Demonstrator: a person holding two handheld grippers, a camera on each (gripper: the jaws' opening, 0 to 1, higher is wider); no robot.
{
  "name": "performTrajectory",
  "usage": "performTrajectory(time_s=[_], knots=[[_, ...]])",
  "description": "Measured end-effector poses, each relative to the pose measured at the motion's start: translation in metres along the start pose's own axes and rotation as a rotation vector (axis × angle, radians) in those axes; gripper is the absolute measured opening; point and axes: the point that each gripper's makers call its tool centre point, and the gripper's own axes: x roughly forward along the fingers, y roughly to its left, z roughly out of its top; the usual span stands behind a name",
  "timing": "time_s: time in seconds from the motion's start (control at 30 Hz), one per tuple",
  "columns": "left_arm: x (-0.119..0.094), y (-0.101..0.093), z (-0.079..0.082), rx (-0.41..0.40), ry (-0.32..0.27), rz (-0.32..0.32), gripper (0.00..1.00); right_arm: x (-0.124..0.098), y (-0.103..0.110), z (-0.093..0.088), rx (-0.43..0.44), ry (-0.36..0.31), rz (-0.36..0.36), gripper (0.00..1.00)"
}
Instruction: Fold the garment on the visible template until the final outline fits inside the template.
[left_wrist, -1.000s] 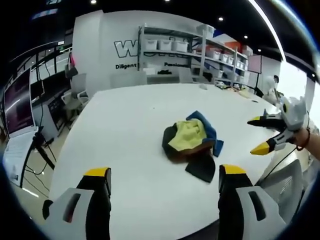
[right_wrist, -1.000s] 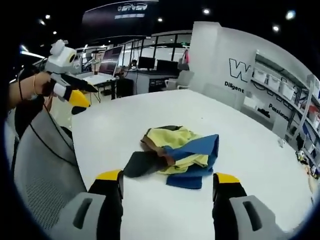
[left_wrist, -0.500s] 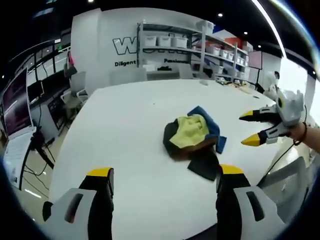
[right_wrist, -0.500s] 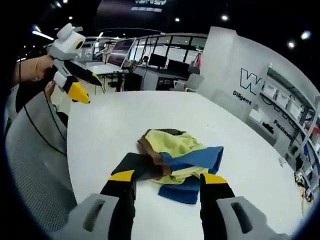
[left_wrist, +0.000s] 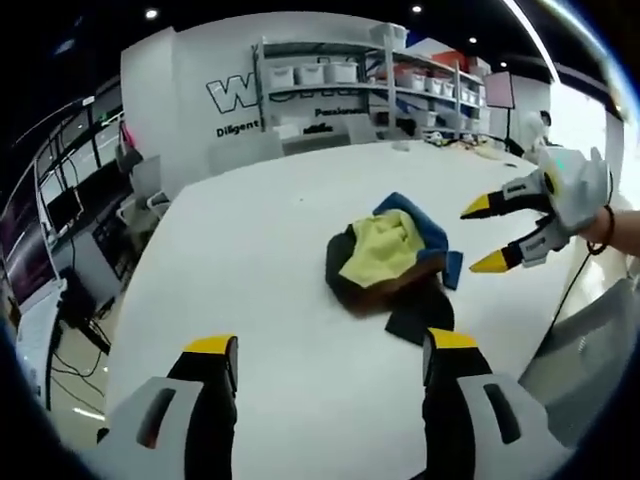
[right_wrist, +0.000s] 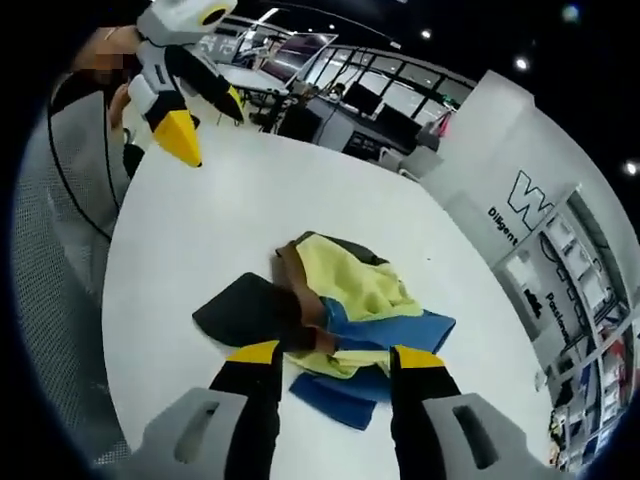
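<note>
Now both of my grippers hang above a white table (left_wrist: 250, 240) in an open office, and neither has hold of anything. In the left gripper view my left gripper (left_wrist: 330, 350) rises from the bottom with its yellow-tipped jaws spread wide, only bare tabletop between them. Beyond it, well apart from those tips, lies the garment (left_wrist: 392, 262), a crumpled heap of yellow, blue, brown and black cloth near the middle of the table. My right gripper (left_wrist: 482, 234) reaches in from the right of that view, held in my hand (left_wrist: 608, 228), its two yellow tips parted and pointing toward the heap, just beside its blue edge but not touching that I can see.

In the right gripper view the right gripper (right_wrist: 335, 354) is close over the garment (right_wrist: 335, 300); its jaws stand open, and the tips overlap the near edge of the cloth in the picture, the black flap by the left tip and the blue fold between and below them. Whether they touch the fabric I cannot tell. The left gripper (right_wrist: 195, 125) shows at upper left, off beyond the table's far edge, jaws apart. A grey mesh chair back (right_wrist: 55, 250) stands along the table's left side. Shelving with white bins (left_wrist: 340, 85) lines the far wall beside large lettering.
</note>
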Motion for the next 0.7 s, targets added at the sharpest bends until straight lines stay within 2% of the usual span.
performTrajectory(time_s=[0.1, 0.23, 0.37, 0.47, 0.57, 0.7], knots=[[0.007, 0.004, 0.001, 0.053, -0.002, 0.038, 0.72, 0.007, 0.000, 0.002, -0.069, 0.017, 0.001, 0.39], [0.018, 0.002, -0.003, 0.092, 0.024, 0.023, 0.71, 0.016, 0.003, 0.003, -0.134, 0.034, 0.020, 0.40], [0.027, 0.002, -0.002, 0.106, 0.024, 0.013, 0.70, 0.025, 0.001, 0.000, -0.209, 0.055, 0.020, 0.39], [0.032, 0.002, -0.002, 0.136, 0.025, 0.006, 0.69, 0.030, 0.000, 0.001, -0.260, 0.060, 0.019, 0.36], [0.040, 0.004, 0.002, 0.225, 0.020, 0.013, 0.67, 0.035, -0.001, 0.003, -0.310, 0.057, 0.022, 0.32], [0.047, 0.004, 0.002, 0.245, 0.026, 0.007, 0.67, 0.041, -0.002, 0.003, -0.351, 0.057, 0.031, 0.25]])
